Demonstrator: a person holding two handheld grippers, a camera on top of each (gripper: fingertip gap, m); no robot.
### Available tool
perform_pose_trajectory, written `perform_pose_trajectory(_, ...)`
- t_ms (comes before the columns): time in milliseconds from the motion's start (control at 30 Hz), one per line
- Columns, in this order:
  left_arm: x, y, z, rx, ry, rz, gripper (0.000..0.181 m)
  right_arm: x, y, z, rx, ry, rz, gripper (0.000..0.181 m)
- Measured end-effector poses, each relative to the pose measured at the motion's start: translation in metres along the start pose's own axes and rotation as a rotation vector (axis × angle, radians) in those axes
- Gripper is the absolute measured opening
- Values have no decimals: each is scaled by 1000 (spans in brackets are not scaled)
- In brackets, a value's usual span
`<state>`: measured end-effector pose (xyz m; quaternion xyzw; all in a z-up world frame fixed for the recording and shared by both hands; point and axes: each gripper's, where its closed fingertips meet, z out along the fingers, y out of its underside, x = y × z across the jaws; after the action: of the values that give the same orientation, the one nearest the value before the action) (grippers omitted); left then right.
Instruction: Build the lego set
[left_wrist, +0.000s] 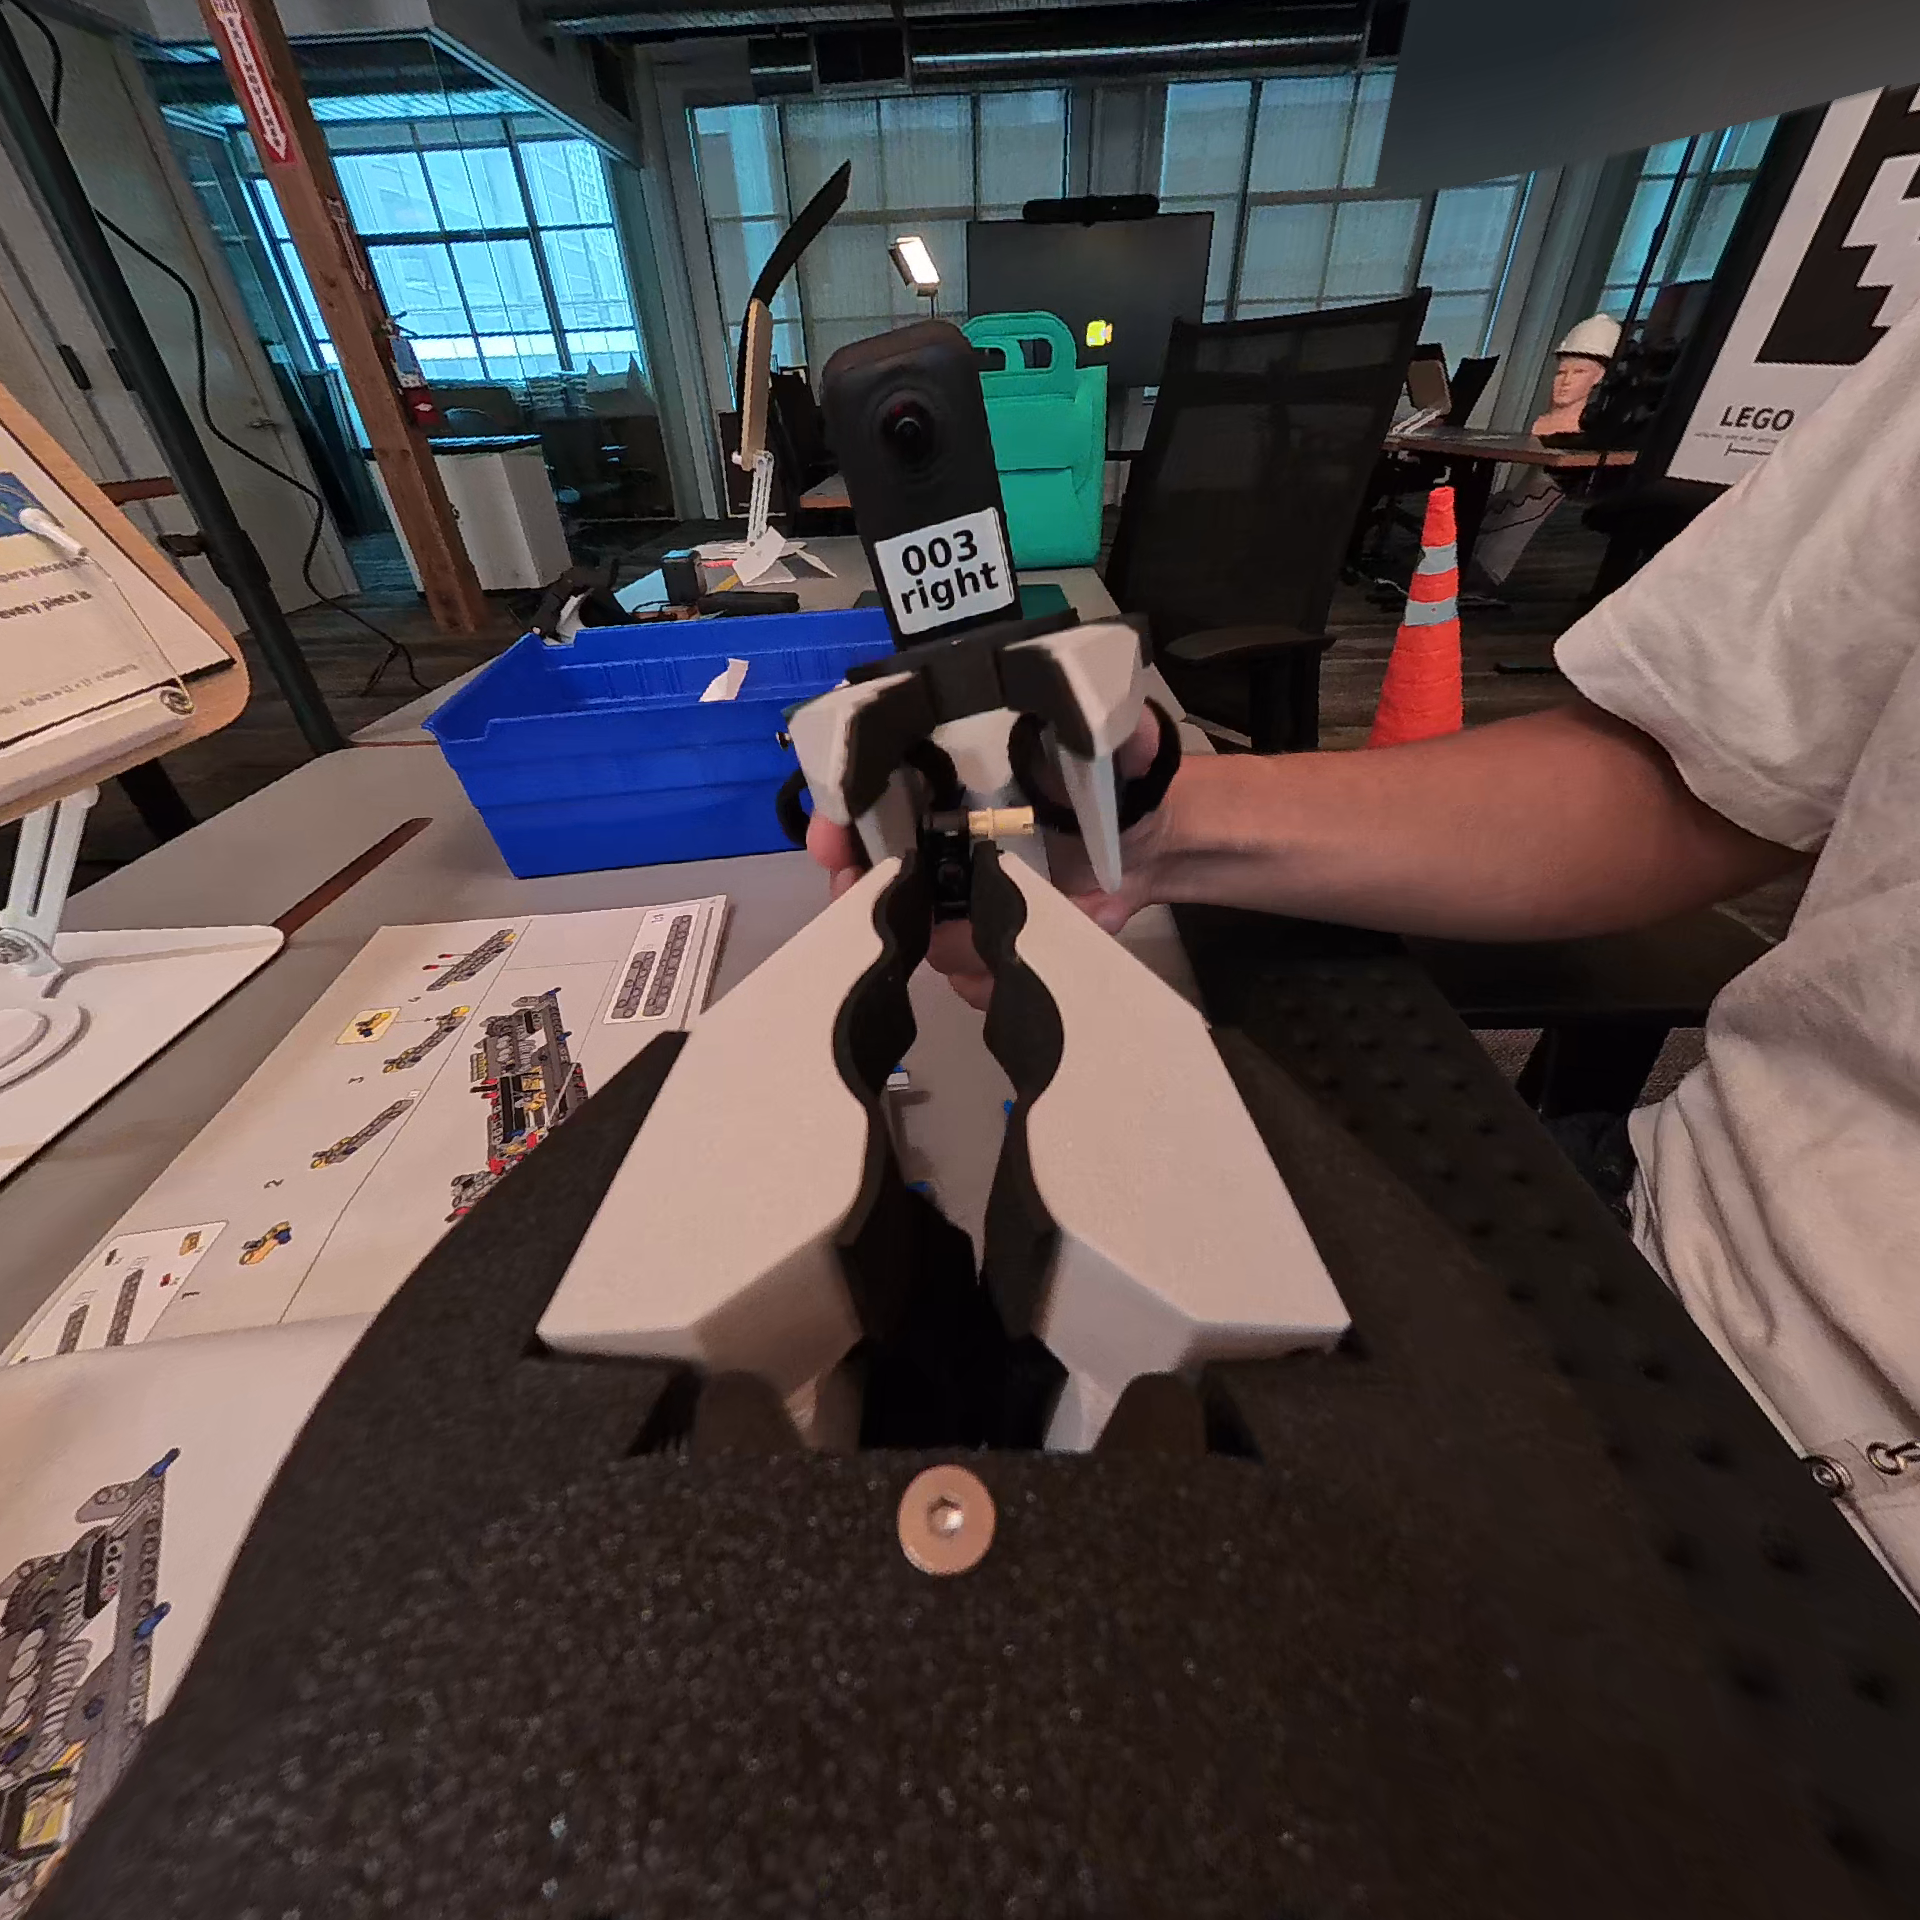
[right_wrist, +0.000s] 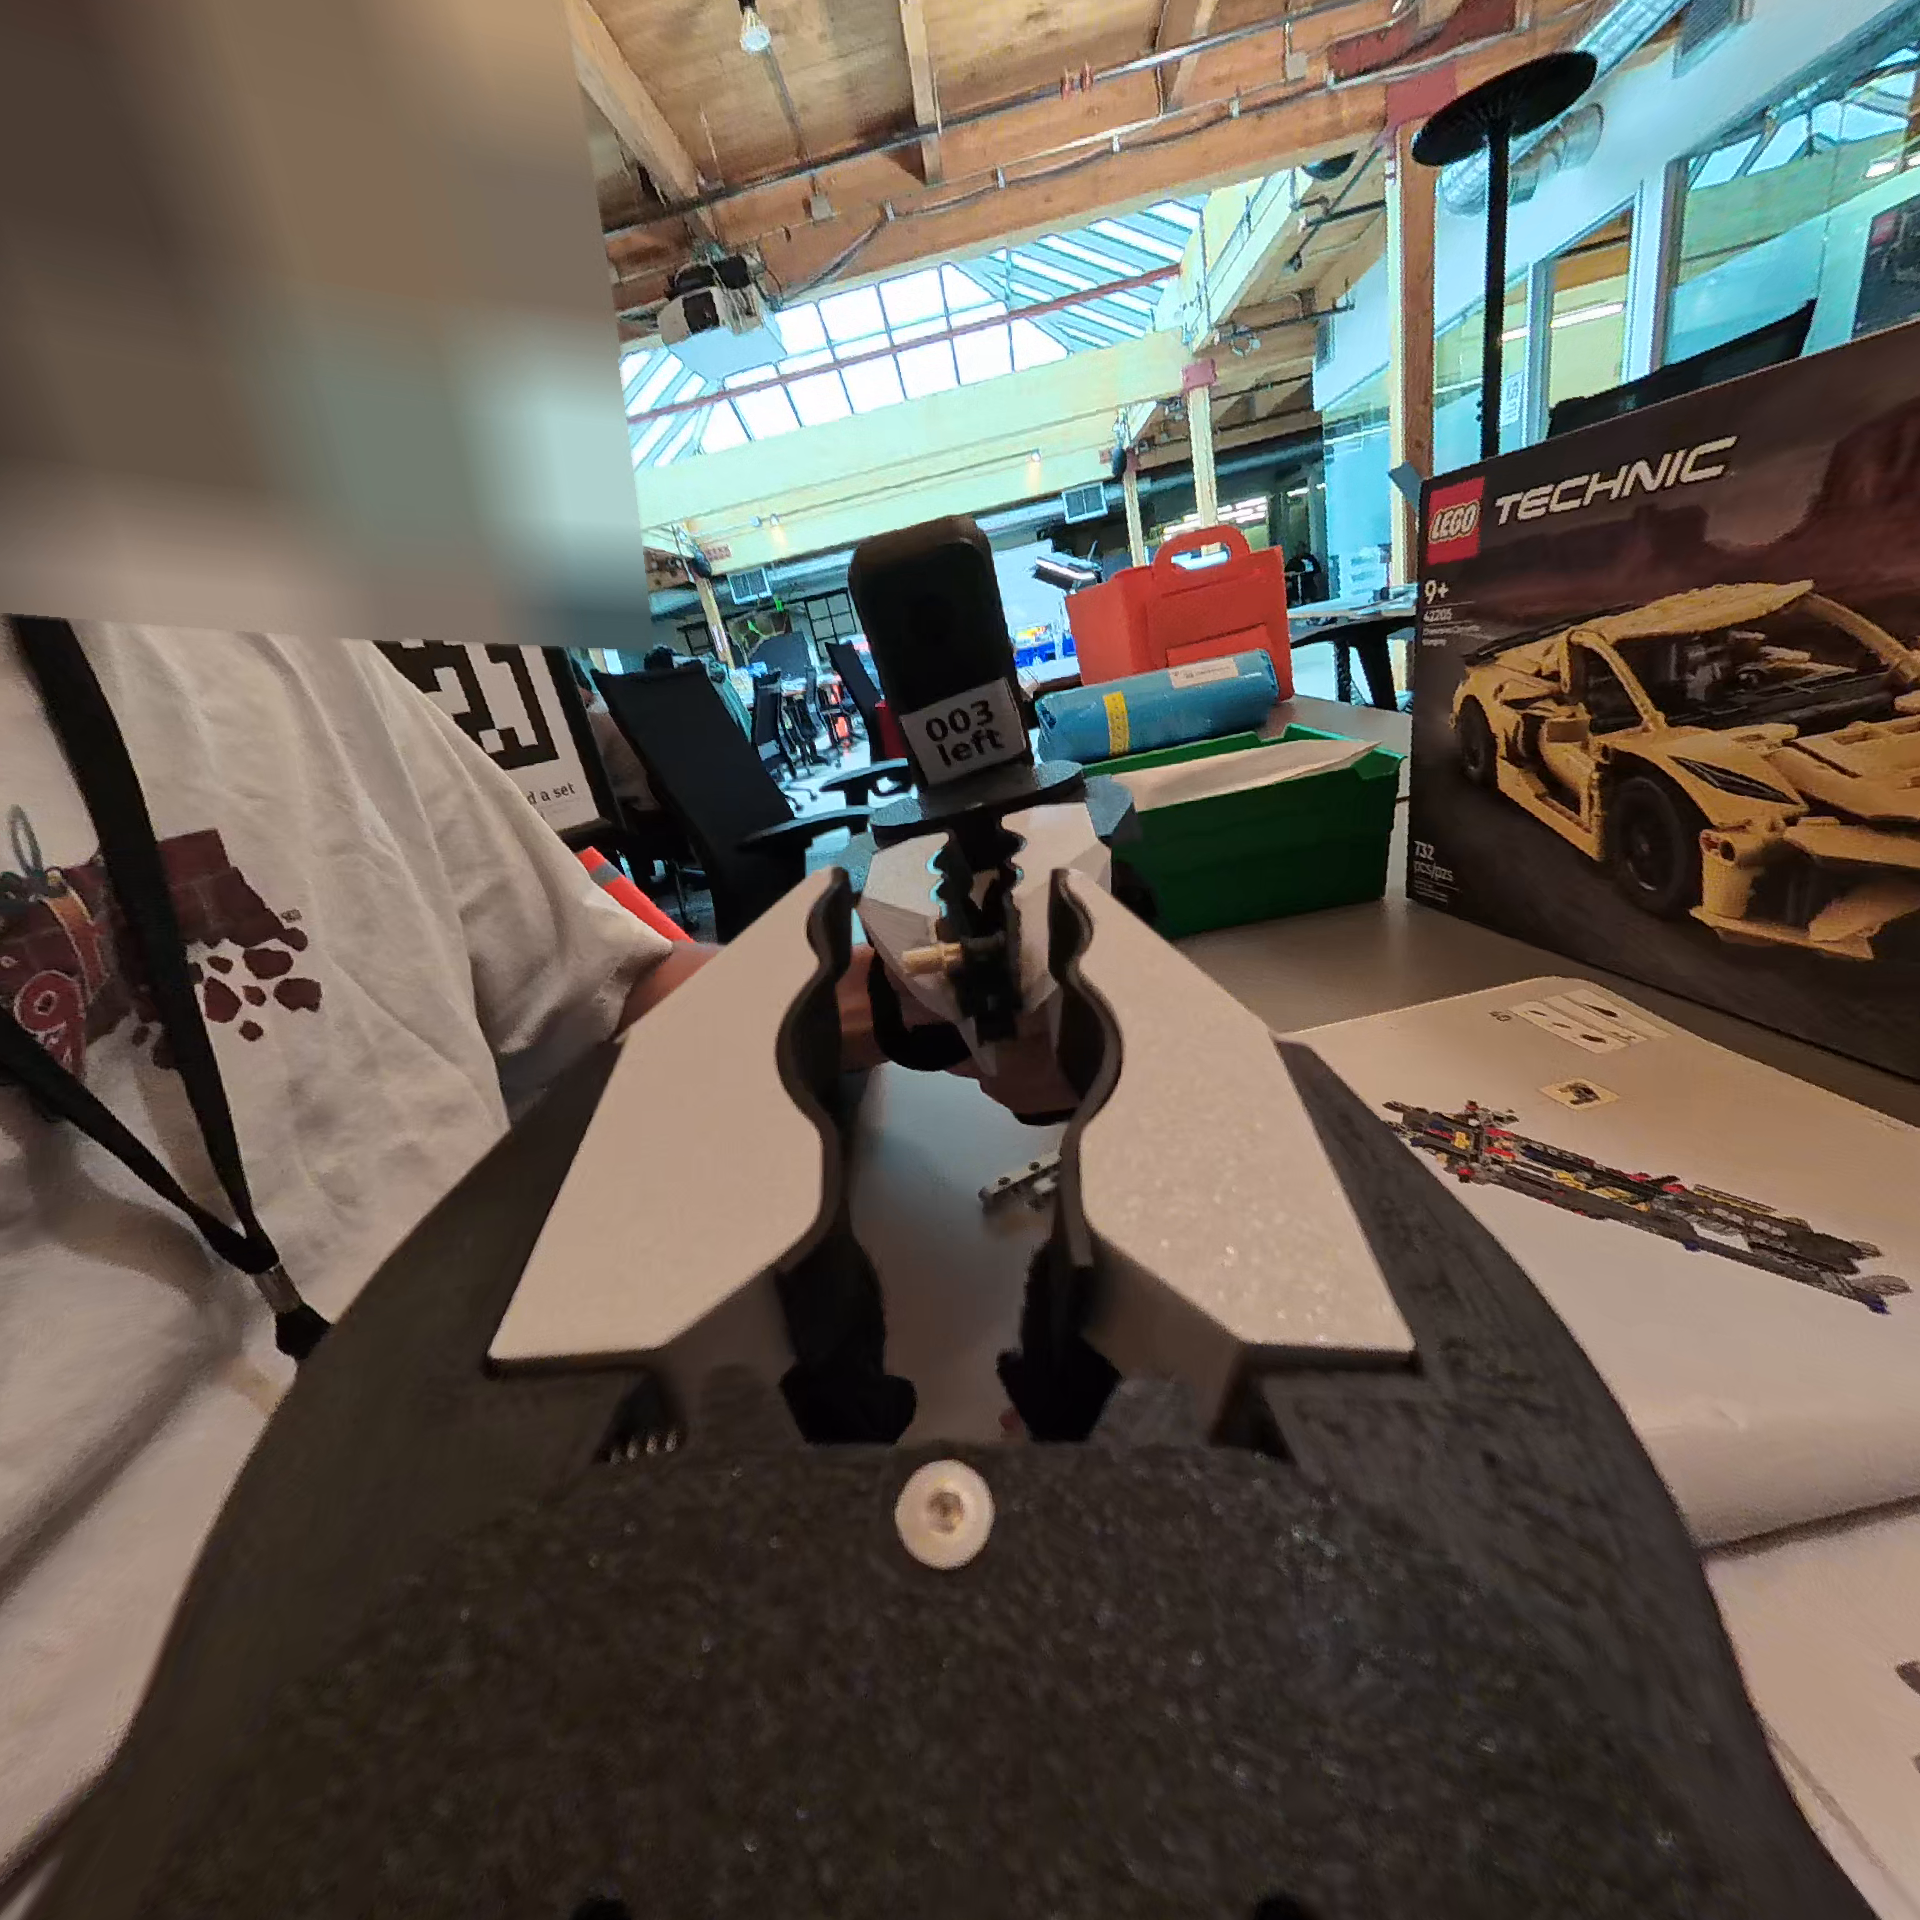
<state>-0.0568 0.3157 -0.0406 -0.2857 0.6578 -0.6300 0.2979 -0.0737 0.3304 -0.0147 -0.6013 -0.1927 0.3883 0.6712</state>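
My left gripper (left_wrist: 948, 878) is shut on a small black lego piece (left_wrist: 951, 888) with a tan pin (left_wrist: 1000, 821) sticking out sideways, and holds it in the air above the table. My right gripper (left_wrist: 992, 868) faces it, open, with a finger on either side of the pin. In the right wrist view my right gripper (right_wrist: 951, 904) is open and empty. Beyond it the left gripper (right_wrist: 987, 1003) holds the black piece (right_wrist: 982, 977) and tan pin (right_wrist: 928, 956). I cannot tell whether the right fingers touch the piece.
An open instruction booklet (left_wrist: 416, 1091) lies on the grey table (left_wrist: 260, 862), also in the right wrist view (right_wrist: 1662, 1247). A blue bin (left_wrist: 623, 748), green bin (right_wrist: 1247, 842) and the set's box (right_wrist: 1662, 727) stand behind. A grey beam (right_wrist: 1023, 1184) lies below the grippers.
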Motion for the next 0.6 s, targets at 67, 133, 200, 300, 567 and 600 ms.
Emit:
perform_pose_trajectory(67, 0, -2, -1, 9, -1, -4, 7, 1, 8, 2, -49, 16, -28, 35)
perform_pose_trajectory(133, 0, -2, -1, 13, -1, -6, 6, 1, 9, 3, -49, 22, -40, 34)
perform_pose_trajectory(200, 0, -3, -1, 14, 3, -7, 7, 3, 8, 2, -44, 35, -56, 26)
perform_pose_trajectory(300, 1, -2, 0, 14, -3, 1, 6, 2, 8, 2, -25, 26, -74, 22)
perform_pose_trajectory(567, 1, 3, 2, -9, -22, 26, 6, 3, 13, 0, -14, 14, -117, 16)
perform_pose_trajectory(600, 0, 4, 2, -12, -20, 23, 7, 4, 14, 0, -11, 20, -110, 16)
